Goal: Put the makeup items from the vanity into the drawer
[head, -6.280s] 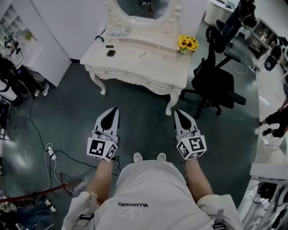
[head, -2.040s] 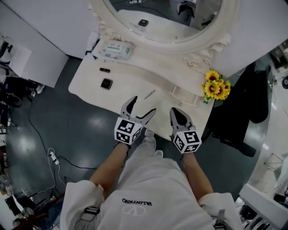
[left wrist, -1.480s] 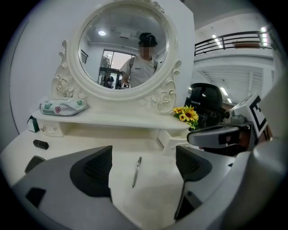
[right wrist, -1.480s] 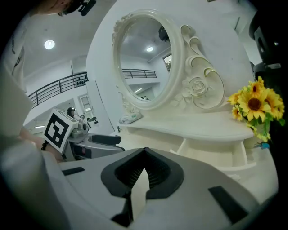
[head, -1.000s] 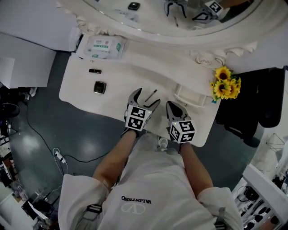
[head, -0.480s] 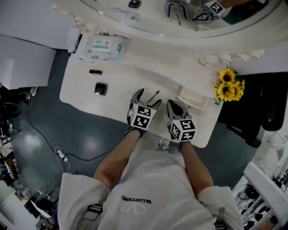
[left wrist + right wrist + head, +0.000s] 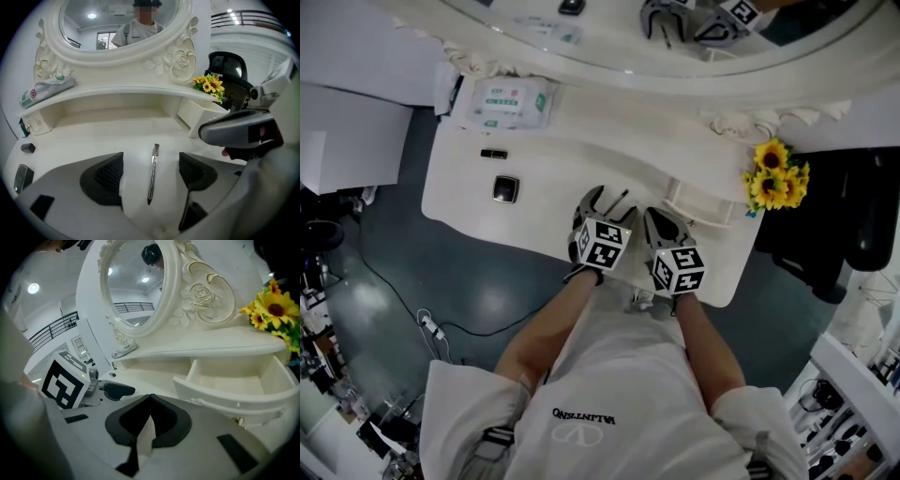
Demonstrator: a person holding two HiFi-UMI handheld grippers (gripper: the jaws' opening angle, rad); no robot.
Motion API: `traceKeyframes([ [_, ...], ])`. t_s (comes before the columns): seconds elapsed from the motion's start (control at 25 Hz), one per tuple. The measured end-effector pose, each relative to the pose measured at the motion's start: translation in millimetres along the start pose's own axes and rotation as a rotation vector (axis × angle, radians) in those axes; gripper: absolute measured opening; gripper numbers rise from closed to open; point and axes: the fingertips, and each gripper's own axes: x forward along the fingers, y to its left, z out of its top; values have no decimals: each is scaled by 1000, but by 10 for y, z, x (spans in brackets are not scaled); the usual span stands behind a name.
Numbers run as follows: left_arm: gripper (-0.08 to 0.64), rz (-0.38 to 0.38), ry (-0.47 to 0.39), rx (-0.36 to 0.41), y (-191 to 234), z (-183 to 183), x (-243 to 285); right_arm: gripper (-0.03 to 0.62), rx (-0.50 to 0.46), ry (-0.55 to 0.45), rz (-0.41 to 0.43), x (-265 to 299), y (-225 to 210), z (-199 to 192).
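Two jaws of the left gripper [image 7: 151,172], wide and just closing, were set astride the thin makeup pencil [image 7: 152,168] lying untouched on the vanity [image 7: 117,133]; it could be rolled away if touched on one side first. The right gripper [image 7: 149,401] was kept closed, empty.

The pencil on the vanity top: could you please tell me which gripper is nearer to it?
Left. The left gripper straddles the pencil, fingers just closing, not touching it; the right gripper, shut, sits to its right by the open drawer.
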Motion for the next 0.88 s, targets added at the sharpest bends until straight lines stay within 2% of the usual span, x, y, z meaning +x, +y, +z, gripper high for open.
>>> traceKeyframes([
  [0.28,345,28,-10,19,-12,9,9,11,-4,0,-2,-8,-30,10],
  [0.36,306,26,-15,40,-44,27,4,12,-1,0,-2,-11,-35,3],
  [0.44,224,26,-19,43,-75,31,1,11,2,0,-2,-22,-32,-7],
  [0.64,179,19,-24,31,-98,29,0,11,-6,-3,0,-65,-23,-2],
  [0.68,145,22,-26,28,-96,27,-6,11,-7,-4,-1,-76,-22,-5],
  [0.72,81,28,-28,24,-87,22,-13,11,-7,-5,-2,-88,-19,-7],
  [0.76,54,34,-29,20,-77,16,-17,11,-7,-6,-2,-103,-16,-10],
  [0.88,34,33,-26,21,-63,17,-8,12,-5,-10,-7,-146,-30,-18],
])
